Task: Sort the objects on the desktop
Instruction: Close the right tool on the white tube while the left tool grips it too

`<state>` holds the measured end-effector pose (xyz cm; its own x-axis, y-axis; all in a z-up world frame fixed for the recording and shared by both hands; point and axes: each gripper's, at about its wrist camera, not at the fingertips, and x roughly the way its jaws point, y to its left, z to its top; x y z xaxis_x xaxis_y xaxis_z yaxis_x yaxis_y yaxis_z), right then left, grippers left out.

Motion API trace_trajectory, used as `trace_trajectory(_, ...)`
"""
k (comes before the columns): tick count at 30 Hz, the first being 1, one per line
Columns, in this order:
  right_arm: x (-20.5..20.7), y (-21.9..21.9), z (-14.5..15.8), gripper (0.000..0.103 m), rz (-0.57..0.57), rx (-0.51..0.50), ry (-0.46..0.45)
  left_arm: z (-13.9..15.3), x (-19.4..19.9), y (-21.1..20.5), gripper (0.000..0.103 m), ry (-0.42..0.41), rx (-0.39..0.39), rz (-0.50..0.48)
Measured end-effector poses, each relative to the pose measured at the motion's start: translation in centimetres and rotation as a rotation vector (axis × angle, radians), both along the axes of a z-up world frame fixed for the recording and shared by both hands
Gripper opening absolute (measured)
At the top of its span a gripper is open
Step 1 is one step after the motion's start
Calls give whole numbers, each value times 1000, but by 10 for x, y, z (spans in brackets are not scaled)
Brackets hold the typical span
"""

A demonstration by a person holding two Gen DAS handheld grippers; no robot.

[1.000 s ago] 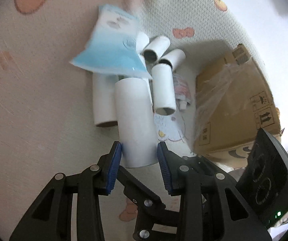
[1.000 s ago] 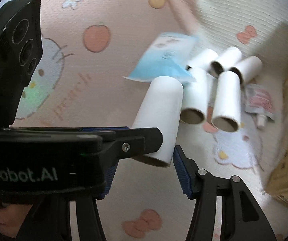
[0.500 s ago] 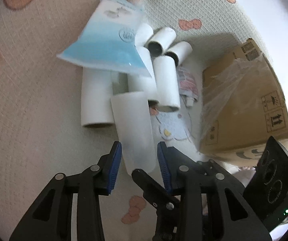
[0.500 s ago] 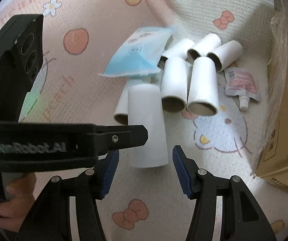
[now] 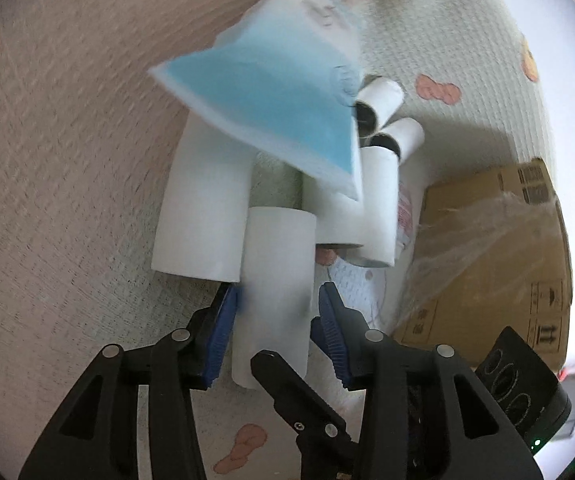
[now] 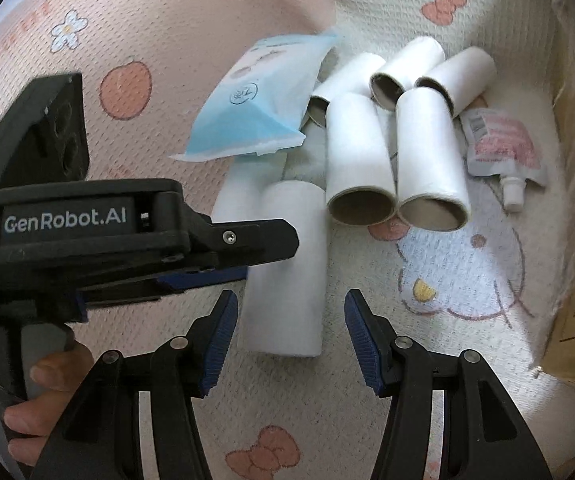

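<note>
Nearest in the left wrist view: left tool (image 5: 275, 316), blue pads set moderately apart on either side of a white paper tube (image 5: 277, 300), the tube lying lengthwise between them; slight gaps seem visible at both pads, contact hard to judge through the blur. Crossing low in front, a black finger of the right tool (image 5: 287, 384).

In the right wrist view: right tool (image 6: 291, 334) spread wide, holding nothing, its pads flanking the near end of the same paper tube (image 6: 287, 272) with clear space on the right side. Reaching in from the left edge, the left tool (image 6: 191, 252) as a black body marked GenRobot.AI, gripped by a hand (image 6: 35, 396), its tip over the tube's left flank.

Underneath, a pale textured mat (image 6: 467, 280) printed with bows, fruit and a cartoon face.

Just beyond the near tube, two more white tubes (image 6: 359, 160) side by side, open brown ends facing the camera, and another tube (image 5: 203, 208) lying to the left of the near one. Over the pile's left part, a blue and white packet (image 6: 255, 112), tilted. Farther back, three shorter tubes (image 6: 407, 68) fanned together. Right of the pile, a small pink spouted pouch (image 6: 503, 148), flat on the mat. At the right edge, a cardboard box (image 5: 495, 248) with plastic film over it
</note>
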<state>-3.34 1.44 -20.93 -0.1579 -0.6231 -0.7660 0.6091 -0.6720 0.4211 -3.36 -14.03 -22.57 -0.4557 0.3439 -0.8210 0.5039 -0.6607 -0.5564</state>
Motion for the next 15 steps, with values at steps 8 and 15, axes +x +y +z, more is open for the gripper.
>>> trace_trajectory(8, -7, -12, -11, 53, 23, 28, -35, -13, -7, 4, 46, -13, 62, 7)
trace_trajectory(15, -13, -11, -10, 53, 17, 4, -43, -6, -9, 7, 46, -4, 42, -11)
